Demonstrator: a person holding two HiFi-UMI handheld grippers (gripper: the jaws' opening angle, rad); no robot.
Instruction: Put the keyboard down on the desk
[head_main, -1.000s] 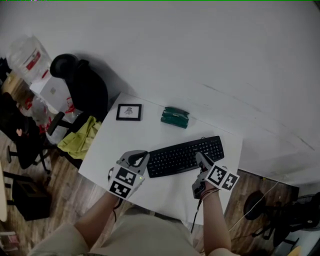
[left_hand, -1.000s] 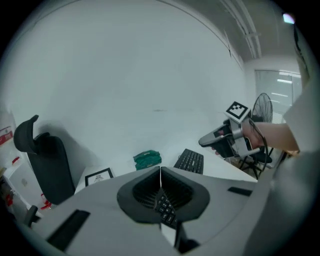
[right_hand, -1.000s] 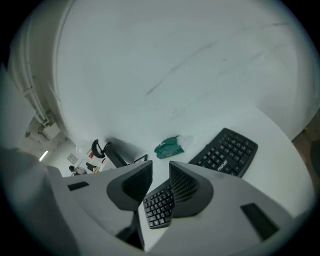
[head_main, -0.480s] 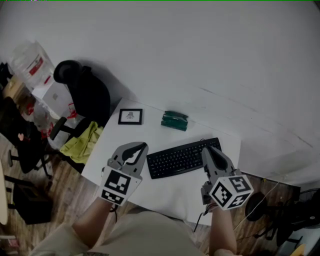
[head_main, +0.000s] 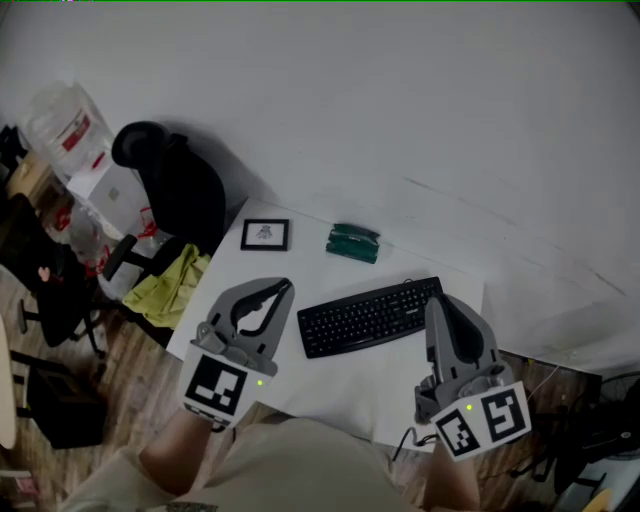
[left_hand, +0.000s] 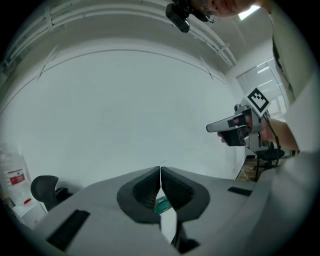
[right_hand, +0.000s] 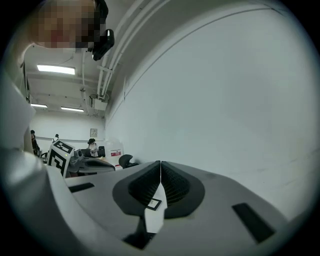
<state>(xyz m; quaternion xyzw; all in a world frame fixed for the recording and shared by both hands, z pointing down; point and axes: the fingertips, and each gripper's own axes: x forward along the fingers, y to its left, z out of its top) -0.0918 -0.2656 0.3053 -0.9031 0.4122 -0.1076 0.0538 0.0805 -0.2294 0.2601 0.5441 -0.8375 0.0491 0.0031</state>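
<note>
A black keyboard (head_main: 372, 316) lies flat on the white desk (head_main: 340, 385), slanting up to the right. Neither gripper touches it. My left gripper (head_main: 283, 286) is held above the desk's left part, off the keyboard's left end, its jaws shut with nothing between them (left_hand: 160, 172). My right gripper (head_main: 437, 300) hovers off the keyboard's right end, raised toward the camera. Its jaws are closing the last bit, pads meeting, and hold nothing (right_hand: 160, 167). Each gripper view looks over the desk at the white wall.
A small framed picture (head_main: 265, 235) and a green object (head_main: 352, 243) sit near the desk's far edge. A black office chair (head_main: 175, 185) with a yellow cloth (head_main: 170, 285) stands left of the desk. A cable hangs off the front right.
Both grippers have lifted off the keyboard's ends and come up toward the camera. The right jaws have closed. The keyboard stays flat on the desk.
</note>
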